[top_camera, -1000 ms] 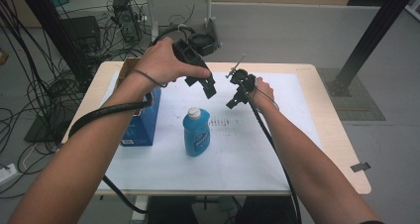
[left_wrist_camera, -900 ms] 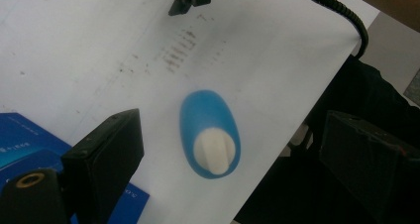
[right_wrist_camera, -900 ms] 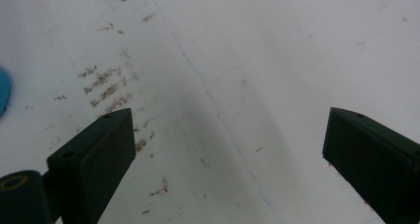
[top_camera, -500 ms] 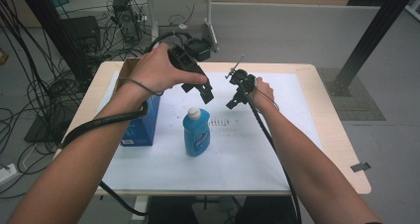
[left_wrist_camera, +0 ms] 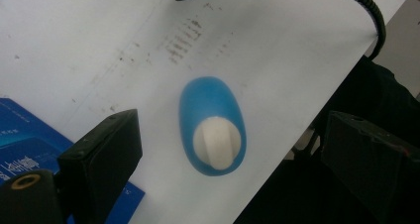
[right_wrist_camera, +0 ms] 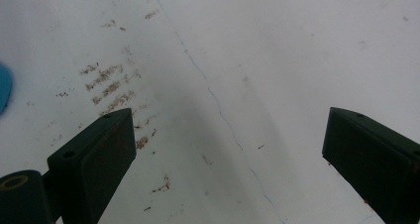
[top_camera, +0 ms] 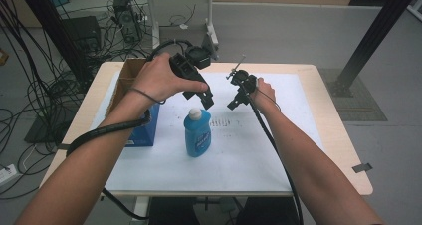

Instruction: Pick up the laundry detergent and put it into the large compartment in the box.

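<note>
A blue bottle (top_camera: 197, 133) with a white cap stands upright on the white sheet (top_camera: 239, 155) near the table's middle. My left gripper (top_camera: 208, 99) hangs just above and behind its cap, pointing down. In the left gripper view the bottle (left_wrist_camera: 213, 125) lies below the left gripper (left_wrist_camera: 235, 132), whose jaws stand wide apart and have just been opening further, touching nothing. My right gripper (top_camera: 234, 104) hovers to the right of the bottle over the bare sheet. In its own view the right gripper (right_wrist_camera: 228, 130) is open with nothing between its jaws.
A blue box (top_camera: 144, 128) stands left of the bottle, with a brown cardboard box (top_camera: 127, 75) behind it. Faint brown marks (top_camera: 221, 123) stain the sheet beside the bottle. The wooden table edge (top_camera: 343, 140) runs along the right. Cables cross the floor at the left.
My left gripper has drifted a little toward the near side, closer to the bottle's cap. The right gripper and the bottle have stayed in place.
</note>
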